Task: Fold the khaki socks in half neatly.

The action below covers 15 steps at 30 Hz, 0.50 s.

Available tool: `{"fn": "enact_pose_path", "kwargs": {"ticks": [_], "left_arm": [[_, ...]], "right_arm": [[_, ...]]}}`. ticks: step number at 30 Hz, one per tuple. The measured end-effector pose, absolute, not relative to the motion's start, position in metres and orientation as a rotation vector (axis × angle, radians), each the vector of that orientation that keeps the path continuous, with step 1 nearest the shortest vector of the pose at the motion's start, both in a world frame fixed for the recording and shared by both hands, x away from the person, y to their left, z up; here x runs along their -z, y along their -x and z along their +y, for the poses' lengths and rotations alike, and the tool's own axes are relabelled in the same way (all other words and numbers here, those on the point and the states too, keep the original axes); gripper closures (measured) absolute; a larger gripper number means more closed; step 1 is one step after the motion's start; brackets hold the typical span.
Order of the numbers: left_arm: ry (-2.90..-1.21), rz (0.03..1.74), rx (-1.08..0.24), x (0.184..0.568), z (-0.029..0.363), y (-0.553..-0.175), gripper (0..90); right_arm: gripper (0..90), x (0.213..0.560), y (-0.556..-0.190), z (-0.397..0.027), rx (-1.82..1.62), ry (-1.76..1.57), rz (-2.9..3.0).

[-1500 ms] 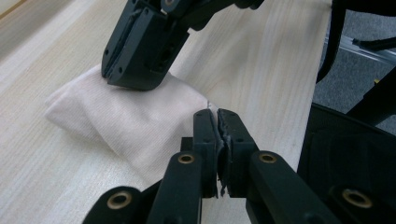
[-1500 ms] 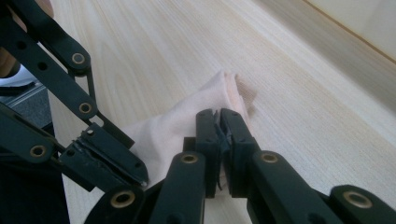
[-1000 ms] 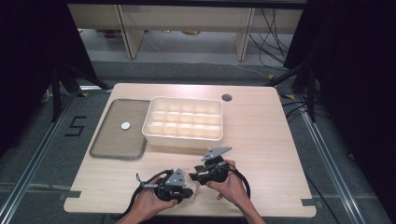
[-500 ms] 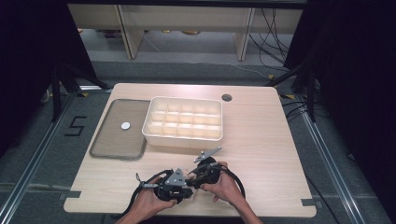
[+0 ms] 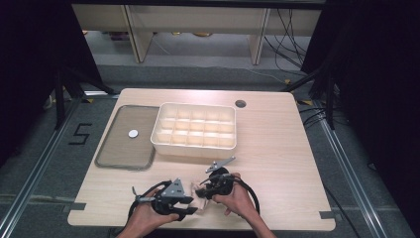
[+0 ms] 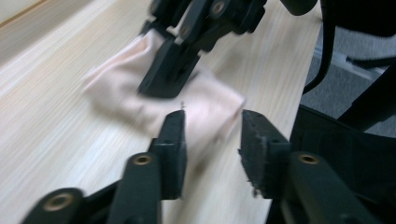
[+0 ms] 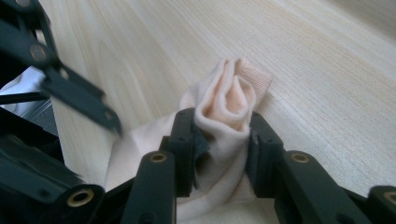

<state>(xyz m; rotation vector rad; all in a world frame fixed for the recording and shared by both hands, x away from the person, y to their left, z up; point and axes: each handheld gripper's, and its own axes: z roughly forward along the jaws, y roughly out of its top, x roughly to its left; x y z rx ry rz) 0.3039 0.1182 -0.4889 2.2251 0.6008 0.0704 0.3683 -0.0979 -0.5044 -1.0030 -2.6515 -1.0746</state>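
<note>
My right tool (image 7: 218, 140) clamps a bunched peach cloth (image 7: 229, 100) near the surface's (image 5: 297, 148) front edge; my left tool (image 6: 212, 140), just opening, stands apart over its corner. Bare wood separates us from the compartment box (image 5: 195, 128).
</note>
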Motion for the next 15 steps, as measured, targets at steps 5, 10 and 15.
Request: {"fn": "enact_pose_path", "kwargs": {"ticks": [5, 10, 15], "left_arm": [[-2.18, 0.7, -0.082, 0.488, 0.145, -0.297, 45.0], [-2.174, 0.75, -0.111, 0.491, 0.166, -0.292, 39.0], [-2.181, 0.802, -0.125, 0.496, 0.177, -0.293, 35.6]], "right_arm": [[70.0, 0.505, -0.368, -0.097, 1.089, 0.992, -2.663], [70.1, 0.504, -0.367, -0.097, 1.083, 1.005, -2.653], [70.3, 0.504, -0.366, -0.097, 1.083, 1.008, -2.655]]}}
